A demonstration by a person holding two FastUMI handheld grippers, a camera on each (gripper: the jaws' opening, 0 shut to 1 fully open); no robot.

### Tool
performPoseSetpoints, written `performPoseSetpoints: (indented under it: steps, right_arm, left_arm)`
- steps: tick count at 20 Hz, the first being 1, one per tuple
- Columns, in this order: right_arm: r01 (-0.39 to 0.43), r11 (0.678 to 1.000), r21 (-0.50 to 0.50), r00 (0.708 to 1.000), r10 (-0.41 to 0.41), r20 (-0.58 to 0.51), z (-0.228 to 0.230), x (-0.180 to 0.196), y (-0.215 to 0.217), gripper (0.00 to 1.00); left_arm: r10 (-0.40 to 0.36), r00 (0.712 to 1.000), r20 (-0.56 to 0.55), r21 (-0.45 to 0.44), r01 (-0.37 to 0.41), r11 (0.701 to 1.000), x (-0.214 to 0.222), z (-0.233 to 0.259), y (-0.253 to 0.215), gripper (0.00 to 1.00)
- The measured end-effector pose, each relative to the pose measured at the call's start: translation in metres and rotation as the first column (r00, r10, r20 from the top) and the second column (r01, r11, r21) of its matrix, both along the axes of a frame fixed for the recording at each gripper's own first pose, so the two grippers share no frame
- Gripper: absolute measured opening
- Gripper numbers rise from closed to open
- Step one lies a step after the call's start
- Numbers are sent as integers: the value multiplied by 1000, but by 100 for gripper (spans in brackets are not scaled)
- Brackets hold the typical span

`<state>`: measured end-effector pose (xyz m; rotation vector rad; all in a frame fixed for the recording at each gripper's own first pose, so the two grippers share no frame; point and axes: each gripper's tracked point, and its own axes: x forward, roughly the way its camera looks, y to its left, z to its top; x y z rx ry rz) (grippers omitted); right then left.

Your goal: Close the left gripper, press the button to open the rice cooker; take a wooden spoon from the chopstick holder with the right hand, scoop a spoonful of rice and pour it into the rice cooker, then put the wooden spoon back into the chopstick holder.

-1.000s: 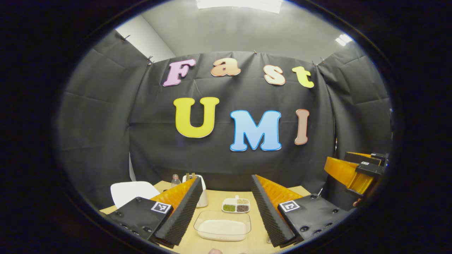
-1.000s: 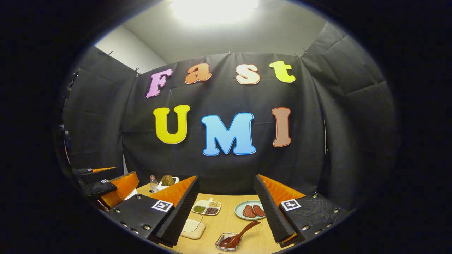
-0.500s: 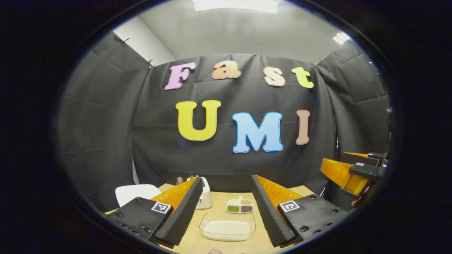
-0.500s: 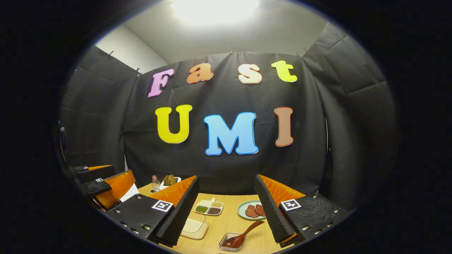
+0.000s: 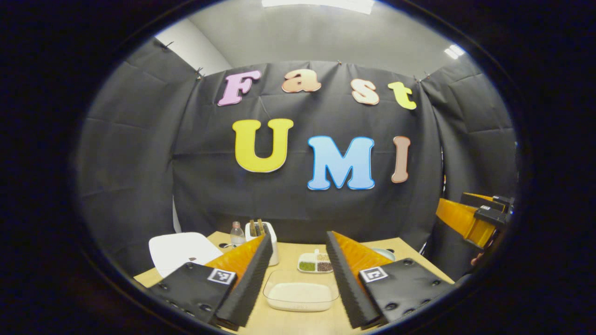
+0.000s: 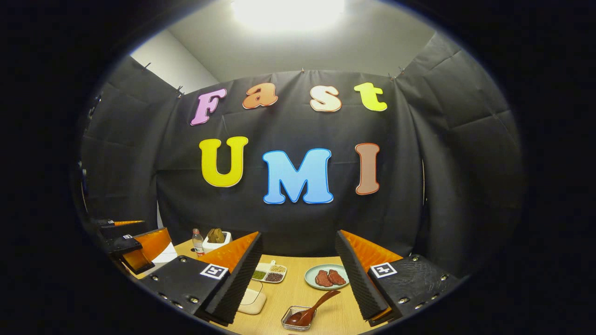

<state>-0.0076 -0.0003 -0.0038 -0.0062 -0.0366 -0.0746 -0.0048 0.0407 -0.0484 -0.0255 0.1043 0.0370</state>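
The white rice cooker (image 5: 181, 251) sits with its lid down at the table's left. Behind it, the white chopstick holder (image 5: 267, 242) has wooden handles sticking up. A clear container of rice (image 5: 300, 295) lies low between the fingers of my left gripper (image 5: 298, 236), which is open and empty. My right gripper (image 6: 298, 236) is also open and empty, held above the table. In the right gripper view the chopstick holder (image 6: 216, 239) stands far left and the rice container (image 6: 251, 298) is partly hidden by a finger. The right gripper (image 5: 475, 218) hangs at the far right of the left gripper view.
On the wooden table (image 6: 298, 288) are a small bottle (image 6: 198, 237), a divided dish of beans (image 6: 269, 273), a plate with meat (image 6: 326, 277) and a small glass dish with a brown spoon (image 6: 302, 316). The left gripper (image 6: 130, 246) hovers at the left.
The left gripper view now takes in more of the table, cooker and holder, and its fingers stand slightly closer together. The right gripper view has drifted a little, with objects shifting left.
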Motion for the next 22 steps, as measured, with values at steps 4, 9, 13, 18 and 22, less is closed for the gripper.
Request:
performPoseSetpoints:
  steps: [4, 9, 13, 18, 22]
  right_arm:
    - [26, 1000, 4, 1000, -26, -18, -7, -1, -6, 95]
    - [56, 998, -2, 998, -56, -23, -8, 1, -11, 95]
    - [66, 998, -6, 997, -66, -51, -18, 7, -11, 95]
    - [72, 997, -16, 994, -73, -86, -29, 13, -8, 95]
    - [85, 996, -33, 991, -88, -99, -31, 17, -11, 95]
  left_arm:
    - [50, 994, -99, -31, -53, 998, 8, -33, 41, 18]
    - [132, 959, -249, -79, -156, 985, 18, -81, 127, 8]
    - [243, 918, -314, -129, -295, 947, 32, -108, 203, 9]
    - [294, 859, -420, -157, -388, 908, 58, -150, 262, 8]
    - [328, 820, -469, -145, -438, 887, 82, -174, 298, 8]
